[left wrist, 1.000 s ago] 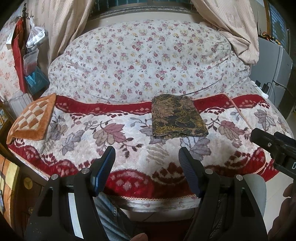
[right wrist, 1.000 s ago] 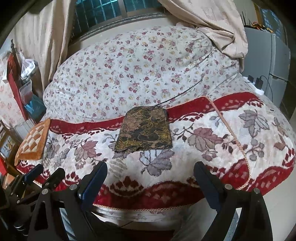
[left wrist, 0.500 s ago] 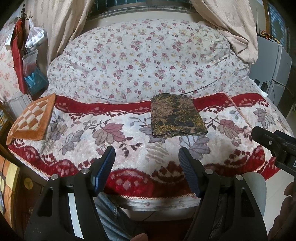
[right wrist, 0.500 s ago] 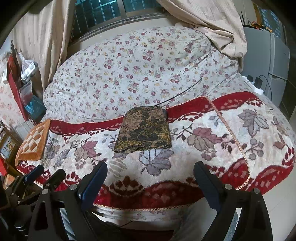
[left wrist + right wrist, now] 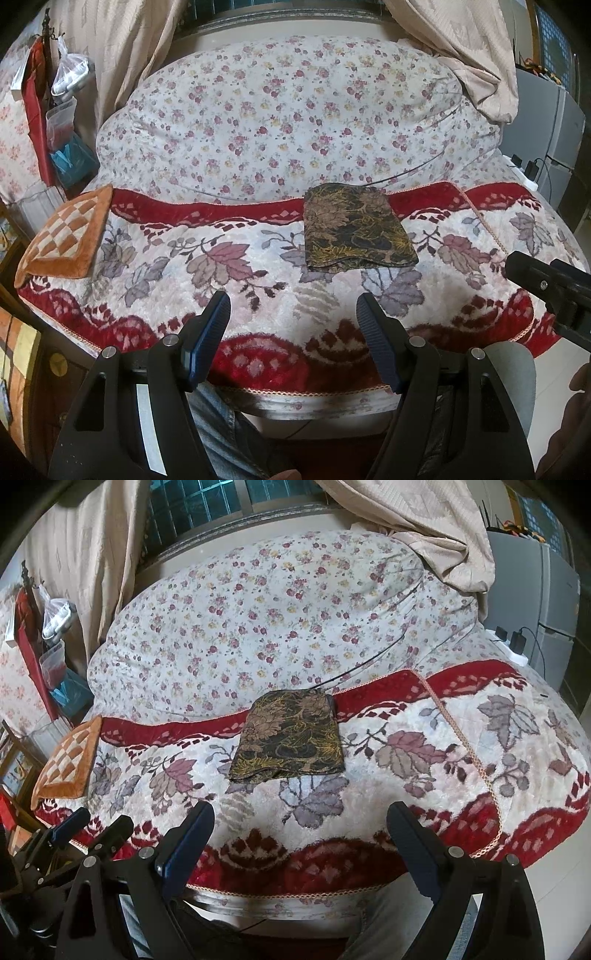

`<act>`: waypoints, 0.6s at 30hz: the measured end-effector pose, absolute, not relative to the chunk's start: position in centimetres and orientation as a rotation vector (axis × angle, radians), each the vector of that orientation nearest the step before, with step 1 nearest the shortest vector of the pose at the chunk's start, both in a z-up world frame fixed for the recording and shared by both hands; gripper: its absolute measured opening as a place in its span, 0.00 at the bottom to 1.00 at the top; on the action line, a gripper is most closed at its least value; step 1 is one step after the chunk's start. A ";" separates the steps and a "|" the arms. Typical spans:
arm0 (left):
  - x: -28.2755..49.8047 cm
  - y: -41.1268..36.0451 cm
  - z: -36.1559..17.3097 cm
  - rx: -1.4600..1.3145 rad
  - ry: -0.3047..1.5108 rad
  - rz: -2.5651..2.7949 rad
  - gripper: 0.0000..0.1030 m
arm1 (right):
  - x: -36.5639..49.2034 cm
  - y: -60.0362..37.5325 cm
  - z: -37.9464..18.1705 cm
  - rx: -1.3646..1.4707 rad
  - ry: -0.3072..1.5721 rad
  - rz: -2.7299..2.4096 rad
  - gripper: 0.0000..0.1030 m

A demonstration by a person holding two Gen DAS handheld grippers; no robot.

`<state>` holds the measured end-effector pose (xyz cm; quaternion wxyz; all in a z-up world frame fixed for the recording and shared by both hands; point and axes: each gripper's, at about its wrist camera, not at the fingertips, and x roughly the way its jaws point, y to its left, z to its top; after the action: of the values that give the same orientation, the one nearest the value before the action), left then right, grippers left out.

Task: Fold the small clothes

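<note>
A small dark cloth with a gold and brown flower print [image 5: 354, 229] [image 5: 291, 736] lies folded into a flat rectangle on the red-and-white leaf-patterned blanket [image 5: 229, 266] [image 5: 406, 760]. My left gripper [image 5: 293, 314] hovers open over the blanket's near edge, well short of the cloth, with nothing between its blue pads. My right gripper [image 5: 301, 823] is also open and empty, held at the near edge below the cloth. The right gripper's black body [image 5: 550, 284] shows at the right of the left wrist view.
An orange checkered cushion [image 5: 62, 236] [image 5: 68, 764] rests at the blanket's left end. A floral quilt [image 5: 288, 118] is piled behind. Curtains [image 5: 458, 55] hang at the back, bags and boxes [image 5: 62, 122] stand left, and grey cabinets [image 5: 554, 602] stand right.
</note>
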<state>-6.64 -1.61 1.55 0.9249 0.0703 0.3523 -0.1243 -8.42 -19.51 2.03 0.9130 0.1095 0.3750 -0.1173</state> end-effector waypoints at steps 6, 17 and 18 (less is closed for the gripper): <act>-6.5 -1.1 1.1 0.148 0.734 -0.253 0.69 | -8.5 -19.1 2.1 0.228 0.771 -0.248 0.90; -3.5 0.1 0.2 0.188 0.748 -0.289 0.69 | -6.5 -19.9 0.6 0.219 0.800 -0.232 0.90; -3.2 0.1 0.1 0.193 0.740 -0.291 0.69 | -6.1 -20.0 0.4 0.219 0.804 -0.229 0.90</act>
<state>-3.21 0.08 0.08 0.9174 0.0937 0.3600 -0.1417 -6.11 -20.02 0.35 0.9080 0.1063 0.3898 -0.1112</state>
